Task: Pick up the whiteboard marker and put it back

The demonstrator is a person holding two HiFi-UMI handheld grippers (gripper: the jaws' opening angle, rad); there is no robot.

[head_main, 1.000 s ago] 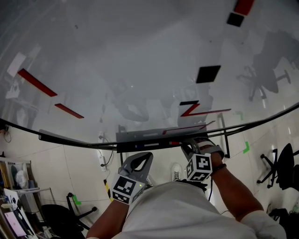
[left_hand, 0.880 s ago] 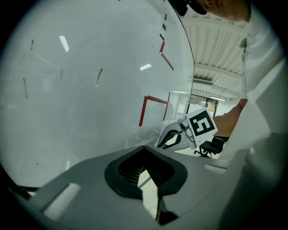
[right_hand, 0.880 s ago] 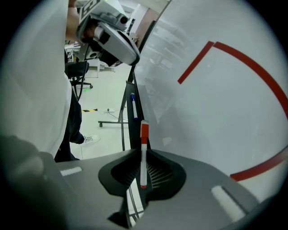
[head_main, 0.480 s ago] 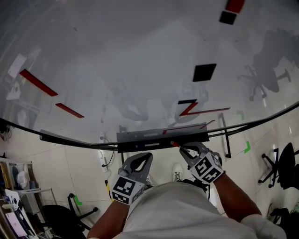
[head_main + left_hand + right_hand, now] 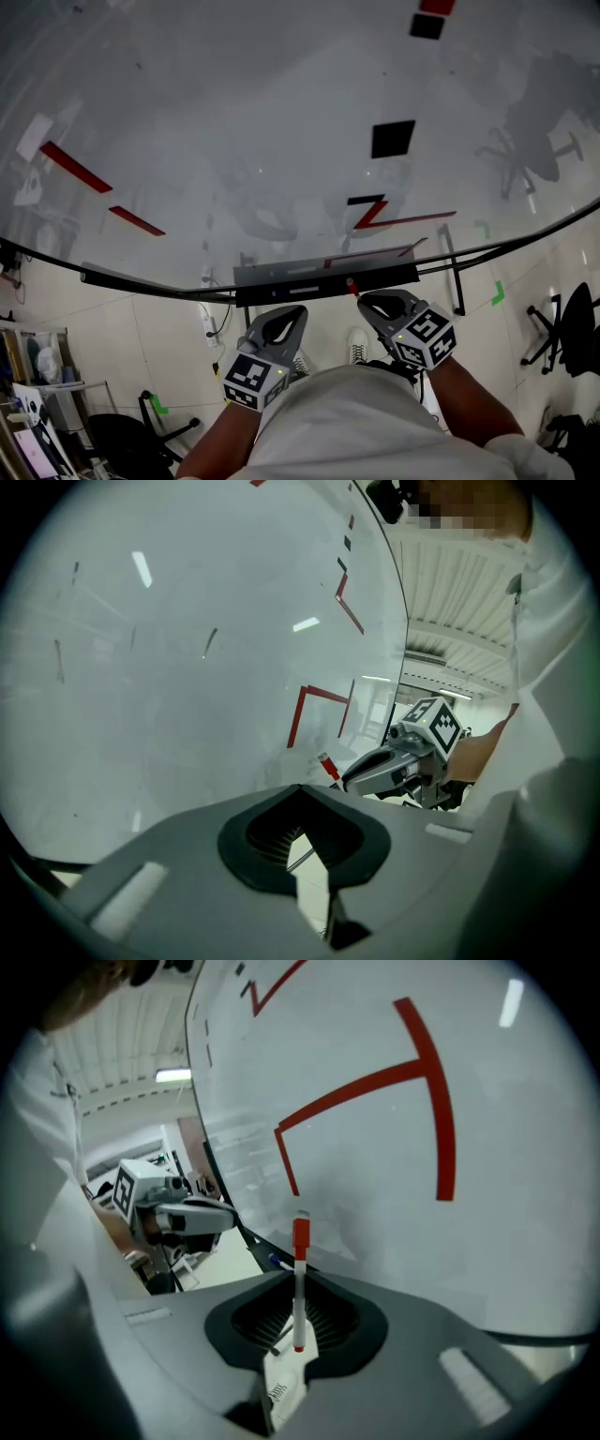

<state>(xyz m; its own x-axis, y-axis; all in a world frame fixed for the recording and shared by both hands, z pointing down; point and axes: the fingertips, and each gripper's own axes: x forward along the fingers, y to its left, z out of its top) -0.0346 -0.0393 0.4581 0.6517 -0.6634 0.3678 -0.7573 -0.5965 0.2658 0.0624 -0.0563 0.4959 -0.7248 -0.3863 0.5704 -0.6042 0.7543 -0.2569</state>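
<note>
A white whiteboard marker with a red cap (image 5: pixel 299 1279) stands upright between the jaws of my right gripper (image 5: pixel 298 1274), which is shut on its barrel. In the head view the red cap (image 5: pixel 352 286) pokes out of the right gripper (image 5: pixel 373 302) just below the whiteboard's grey pen tray (image 5: pixel 281 274). My left gripper (image 5: pixel 283 319) hangs beside it at the left, below the tray, shut with nothing in it. From the left gripper view, its jaws (image 5: pixel 300 789) meet at the tip, and the right gripper (image 5: pixel 370 772) shows with the marker's cap (image 5: pixel 328 766).
The large whiteboard (image 5: pixel 281 141) fills the view, with red lines (image 5: pixel 380 217) and black square magnets (image 5: pixel 393 139). Its black frame bar (image 5: pixel 525 246) curves along the bottom. Office chairs (image 5: pixel 562 337) stand on the tiled floor at right and lower left.
My right gripper has drawn back from the pen tray toward me with the marker in its jaws, and has turned so its marker cube faces up. The left gripper has stayed put.
</note>
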